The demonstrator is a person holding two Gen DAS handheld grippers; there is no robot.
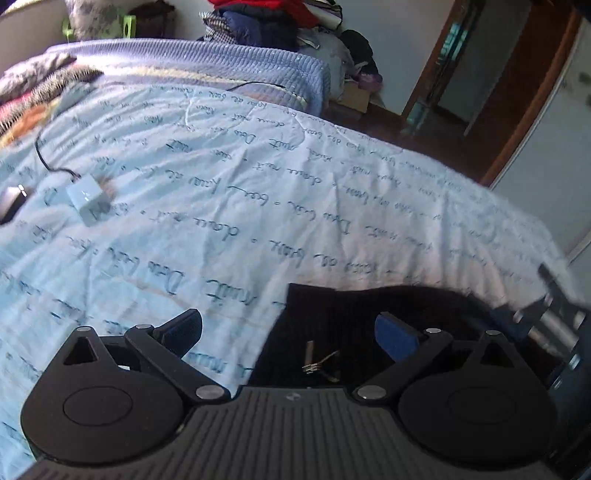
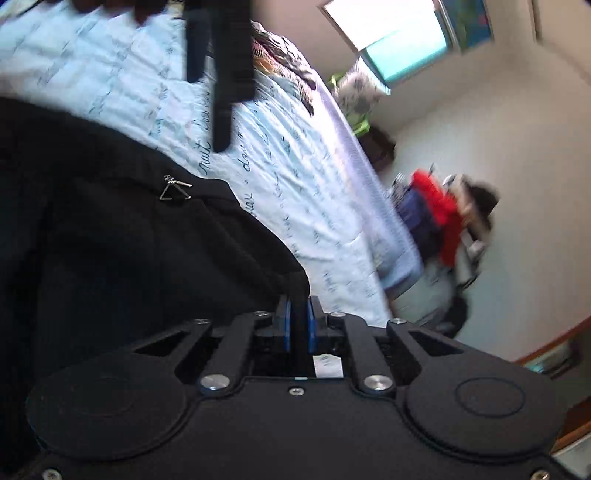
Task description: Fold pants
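Black pants (image 1: 351, 317) lie on a light blue bedspread (image 1: 221, 184) printed with script. A small metal hook clasp (image 1: 314, 363) shows on them. My left gripper (image 1: 290, 332) is open, its jaws wide apart over the pants' left edge, holding nothing. In the right wrist view the pants (image 2: 110, 258) fill the left side, with the clasp (image 2: 175, 188) on the waistband. My right gripper (image 2: 299, 321) is shut on a fold of the pants' edge between its blue pads. The left gripper (image 2: 221, 74) shows blurred at the top.
A white charger block (image 1: 88, 199) with a black cable and a dark mouse (image 1: 11, 203) lie on the bed at left. A pile of clothes (image 1: 277, 22) sits beyond the bed. A doorway (image 1: 454, 85) stands at right. The bed's edge (image 2: 369, 206) drops to the floor.
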